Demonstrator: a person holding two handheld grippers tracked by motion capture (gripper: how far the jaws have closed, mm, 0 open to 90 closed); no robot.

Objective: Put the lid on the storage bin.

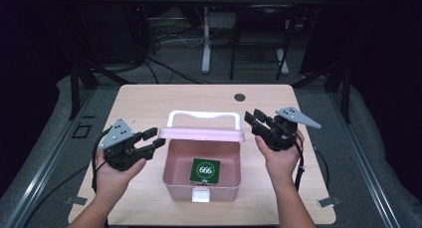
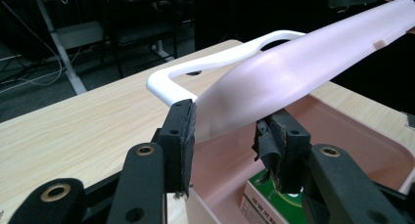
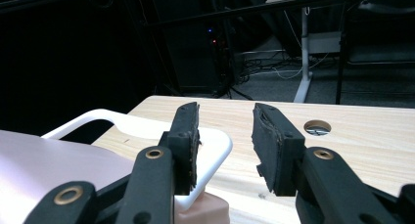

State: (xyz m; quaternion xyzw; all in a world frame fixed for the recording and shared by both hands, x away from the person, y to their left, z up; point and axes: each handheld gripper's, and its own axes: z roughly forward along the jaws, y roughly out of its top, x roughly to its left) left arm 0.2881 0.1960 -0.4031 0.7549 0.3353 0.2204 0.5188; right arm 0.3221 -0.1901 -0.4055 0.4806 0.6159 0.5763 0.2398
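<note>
A pink box stands open at the table's middle, its lid raised at the back with a white handle on top. Inside lies a green pack marked 666. My left gripper is open at the lid's left end; in the left gripper view the lid's corner reaches between the spread jaws, above the green pack. My right gripper is open just beside the lid's right end. In the right gripper view the handle shows behind one jaw, nothing held.
The box has a white latch on its front wall. The wooden table has a round cable hole at the back. Beyond the table stand desk legs and cables on the floor.
</note>
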